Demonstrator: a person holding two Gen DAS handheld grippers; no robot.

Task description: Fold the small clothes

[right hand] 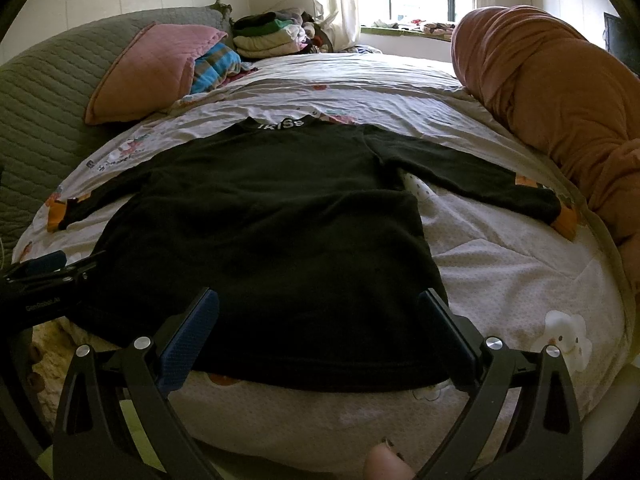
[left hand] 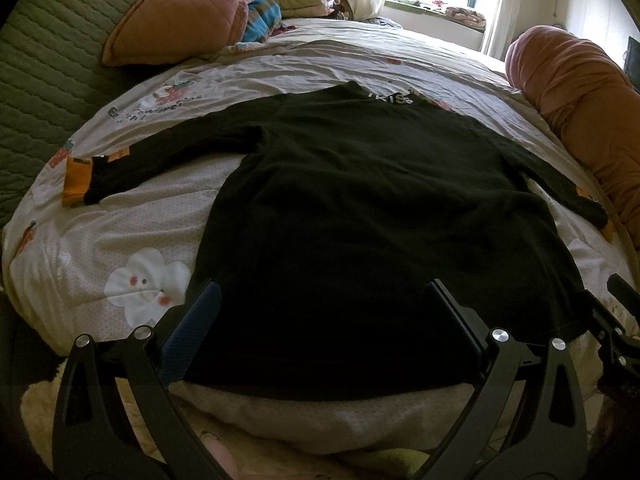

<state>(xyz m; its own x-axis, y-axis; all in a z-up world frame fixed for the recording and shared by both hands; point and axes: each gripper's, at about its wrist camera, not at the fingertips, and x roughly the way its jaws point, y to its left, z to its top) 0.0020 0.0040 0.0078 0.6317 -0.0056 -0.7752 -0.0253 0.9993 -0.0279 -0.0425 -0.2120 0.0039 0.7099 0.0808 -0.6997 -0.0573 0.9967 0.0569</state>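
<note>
Straddling the near hem, the left gripper (left hand: 320,328) and right gripper (right hand: 320,336) both gape wide, grasping nothing, above one black long-sleeved shirt with orange cuffs (left hand: 360,208) spread flat on a white cartoon-print quilt (left hand: 120,240); one pink quilted pillow (left hand: 180,8) lies beyond.

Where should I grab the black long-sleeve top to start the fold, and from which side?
Probably the bottom hem corners. The black top lies flat on the bedspread, sleeves spread, collar far, hem toward you. The left gripper and right gripper are both open at that near edge. Come in low from the near side, one finger under the hem at each corner.
</note>
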